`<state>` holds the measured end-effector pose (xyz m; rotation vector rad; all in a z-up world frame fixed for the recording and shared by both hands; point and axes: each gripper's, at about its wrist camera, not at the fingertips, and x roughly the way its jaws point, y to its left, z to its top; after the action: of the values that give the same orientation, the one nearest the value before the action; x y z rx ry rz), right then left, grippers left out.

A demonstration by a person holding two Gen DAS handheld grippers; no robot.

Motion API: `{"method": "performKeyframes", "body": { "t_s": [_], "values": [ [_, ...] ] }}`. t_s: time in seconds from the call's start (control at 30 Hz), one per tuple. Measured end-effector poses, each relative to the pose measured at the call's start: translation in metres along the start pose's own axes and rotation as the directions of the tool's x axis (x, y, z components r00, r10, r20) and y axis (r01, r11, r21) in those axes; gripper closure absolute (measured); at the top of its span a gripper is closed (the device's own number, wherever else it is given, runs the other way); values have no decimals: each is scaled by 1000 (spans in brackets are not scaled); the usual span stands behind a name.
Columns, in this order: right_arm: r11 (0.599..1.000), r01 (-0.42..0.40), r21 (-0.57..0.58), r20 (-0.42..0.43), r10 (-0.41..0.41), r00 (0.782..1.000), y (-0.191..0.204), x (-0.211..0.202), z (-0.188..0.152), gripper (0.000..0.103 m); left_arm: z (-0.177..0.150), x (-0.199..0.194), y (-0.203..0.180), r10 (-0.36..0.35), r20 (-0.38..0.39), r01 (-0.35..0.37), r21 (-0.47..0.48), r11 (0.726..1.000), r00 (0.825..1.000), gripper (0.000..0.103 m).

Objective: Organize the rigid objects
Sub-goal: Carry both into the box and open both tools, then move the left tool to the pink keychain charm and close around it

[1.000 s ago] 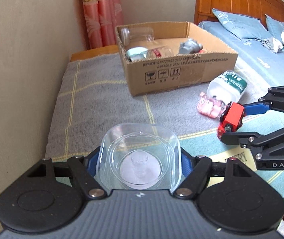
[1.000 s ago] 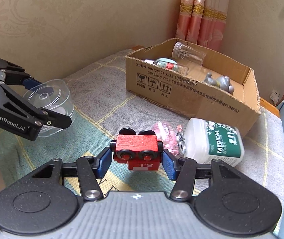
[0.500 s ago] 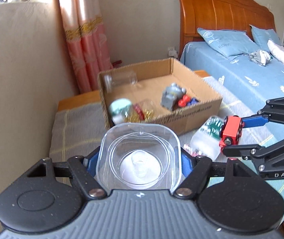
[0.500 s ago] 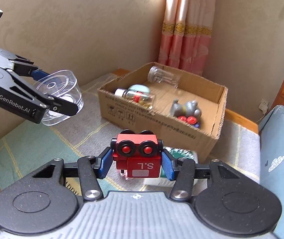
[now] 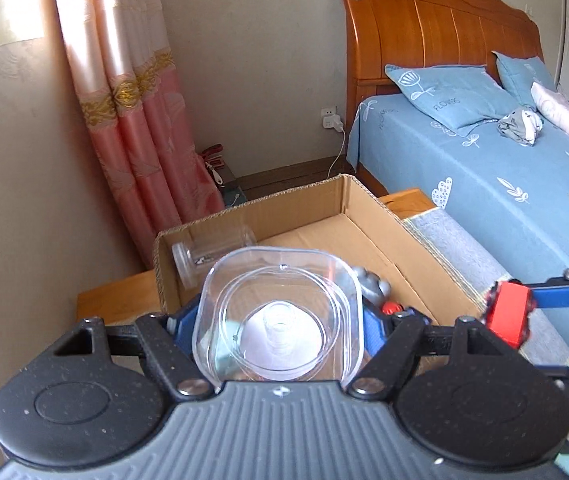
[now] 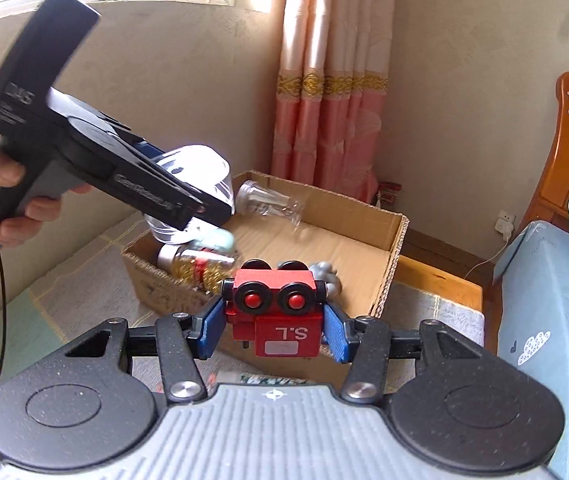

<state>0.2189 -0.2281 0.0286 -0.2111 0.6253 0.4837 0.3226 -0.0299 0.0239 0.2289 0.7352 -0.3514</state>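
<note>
My left gripper (image 5: 278, 320) is shut on a clear plastic container (image 5: 276, 316), held above the near left part of the open cardboard box (image 5: 368, 236). In the right wrist view the container (image 6: 200, 176) shows over the box's left end (image 6: 396, 240). My right gripper (image 6: 274, 326) is shut on a red toy train car (image 6: 276, 312) marked "S.L", held just in front of the box's near wall. It also shows in the left wrist view (image 5: 510, 314). Inside the box lie a clear glass jar (image 6: 268, 202), a gold-filled jar (image 6: 200, 264) and a grey figure (image 6: 326, 276).
The box stands on a grey and green checked blanket (image 6: 64, 304) over a low table. A bed with blue sheets (image 5: 496, 184) and wooden headboard (image 5: 436, 40) is to the right. Pink curtains (image 5: 136, 120) and a wall lie behind the box.
Both grippers have risen and moved forward to the box. The container now hangs over the box's left part and the train car is at its near wall.
</note>
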Motion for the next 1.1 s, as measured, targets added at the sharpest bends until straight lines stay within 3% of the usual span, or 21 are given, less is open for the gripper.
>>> {"method": "performKeyframes", "body": {
  "t_s": [0.3,0.47,0.63,0.87,1.03,1.07,1.1],
  "values": [
    [998,47,32,-33,-46,998,-24,26,18,46,16,68,9,21,-54,-24,-57,998,998,28],
    [997,55,56,-45,-53,998,-33,40,28,46,7,82,19,23,-53,-31,-154,988,998,15],
    [996,58,63,-64,-54,996,-38,58,37,46,-6,54,28,29,-5,-30,-180,983,1000,7],
    [994,66,87,-106,-57,993,-50,96,56,46,-37,-9,35,43,57,-31,-205,978,997,6],
    [991,112,77,-151,-99,983,-54,127,69,45,-63,-39,31,88,98,-69,-188,980,991,6],
    [989,131,73,-147,-120,982,-54,128,69,41,-68,-43,28,97,102,-77,-180,981,990,6],
    [987,149,61,-141,-140,980,-54,128,70,25,-72,-46,27,101,101,-83,-170,982,990,6]
  ]
}}
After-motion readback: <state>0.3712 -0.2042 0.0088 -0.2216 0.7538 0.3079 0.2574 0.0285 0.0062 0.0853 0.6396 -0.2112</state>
